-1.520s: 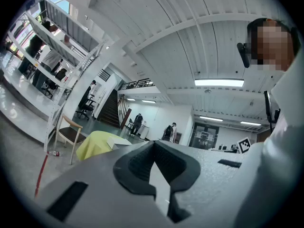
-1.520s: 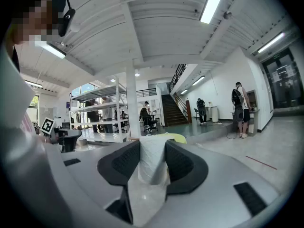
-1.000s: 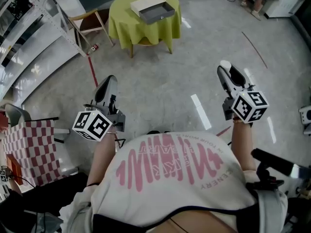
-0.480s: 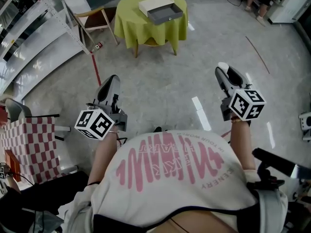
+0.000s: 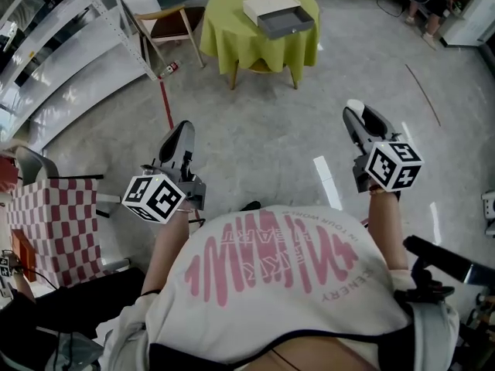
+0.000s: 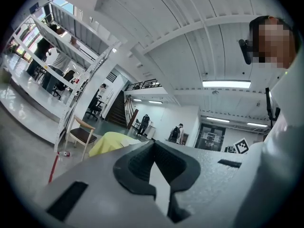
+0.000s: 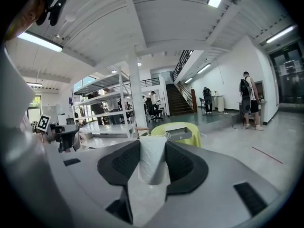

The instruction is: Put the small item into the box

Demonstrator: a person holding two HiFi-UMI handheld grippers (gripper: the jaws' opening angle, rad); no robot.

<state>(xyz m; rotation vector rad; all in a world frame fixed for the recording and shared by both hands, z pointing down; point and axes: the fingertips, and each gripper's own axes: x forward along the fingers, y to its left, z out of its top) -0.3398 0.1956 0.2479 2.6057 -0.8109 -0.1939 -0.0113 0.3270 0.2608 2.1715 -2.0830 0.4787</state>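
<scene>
Early in the task, judging by the layout: item picked up, not yet delivered. Clamped upright between the jaws of the right gripper (image 7: 152, 148): a small white cylinder with a soft, fabric-like surface (image 7: 152, 161), well apart from the round worktop draped in yellow-green cloth (image 5: 247, 46). On that worktop, toward its far side: a grey open box with a pale cream lid or sleeve touching it (image 5: 286, 23), contents too small to tell. Also on the near side of the worktop, well short of it, the left gripper (image 6: 153, 148), jaws together at the tips and gripping nothing. Just left of the worktop, a wooden chair with a dark seat (image 5: 174, 23). Left to do, probably: cross the stretch of grey floor (image 5: 255, 130) to the worktop, reach over the box, let the cylinder go inside. Against a second ago: worktop and chair shifted rightward and drawn slightly nearer in the head view; both grippers carried in the same forward-pointing pose.
</scene>
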